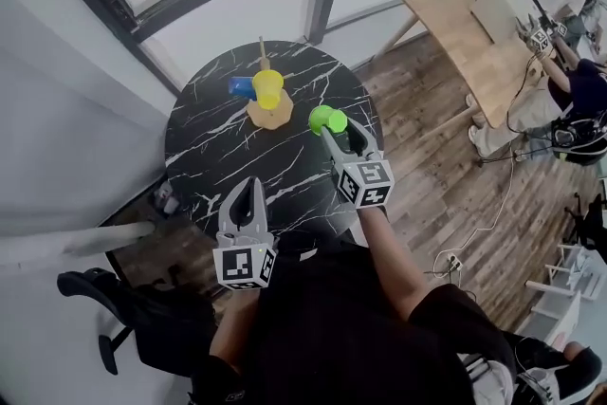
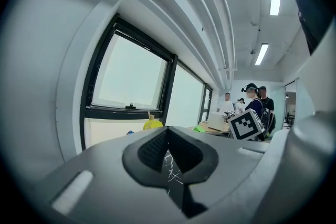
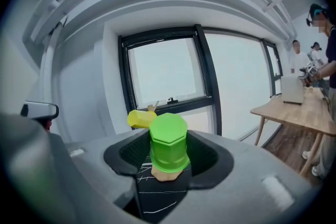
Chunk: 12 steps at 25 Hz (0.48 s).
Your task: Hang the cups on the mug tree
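3 cups (image 1: 328,119) (image 1: 268,88) (image 1: 239,86) + 1 mug tree (image 1: 270,117)

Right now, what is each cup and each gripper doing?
green cup: held in the right gripper, not on the tree yet.
right gripper: shut on the green cup.
left gripper: shut, nothing in it.
yellow cup: hanging on the mug tree.
blue cup: hanging on the mug tree, beside the yellow cup.
mug tree: standing upright on the table.
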Available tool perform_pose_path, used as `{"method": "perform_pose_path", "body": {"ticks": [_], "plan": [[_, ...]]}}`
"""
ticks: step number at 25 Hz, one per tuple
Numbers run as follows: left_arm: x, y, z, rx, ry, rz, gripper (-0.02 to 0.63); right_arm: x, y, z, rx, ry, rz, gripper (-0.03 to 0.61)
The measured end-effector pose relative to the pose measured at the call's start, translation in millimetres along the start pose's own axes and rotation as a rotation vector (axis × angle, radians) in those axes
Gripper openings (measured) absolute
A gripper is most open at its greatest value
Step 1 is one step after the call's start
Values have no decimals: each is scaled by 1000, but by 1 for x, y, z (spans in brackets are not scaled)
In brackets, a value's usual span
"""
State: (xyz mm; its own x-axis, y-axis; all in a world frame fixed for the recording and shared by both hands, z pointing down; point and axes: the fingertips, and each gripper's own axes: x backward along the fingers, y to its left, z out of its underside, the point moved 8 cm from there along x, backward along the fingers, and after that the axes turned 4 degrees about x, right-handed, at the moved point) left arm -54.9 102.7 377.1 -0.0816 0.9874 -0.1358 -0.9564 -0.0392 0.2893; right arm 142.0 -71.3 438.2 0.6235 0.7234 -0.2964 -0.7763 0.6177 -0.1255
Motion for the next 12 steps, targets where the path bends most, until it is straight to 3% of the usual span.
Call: {"method": "perform_pose_path", "body": {"ticks": [4,12], "plan": [[-18,-8,-7,1,-28,-77,0,-25,-16,-9,2,-3,-78,216],[-57,-40,-11,-15,-22,-130,0,-74,-52,-25,-25,-12,-182,216]]}}
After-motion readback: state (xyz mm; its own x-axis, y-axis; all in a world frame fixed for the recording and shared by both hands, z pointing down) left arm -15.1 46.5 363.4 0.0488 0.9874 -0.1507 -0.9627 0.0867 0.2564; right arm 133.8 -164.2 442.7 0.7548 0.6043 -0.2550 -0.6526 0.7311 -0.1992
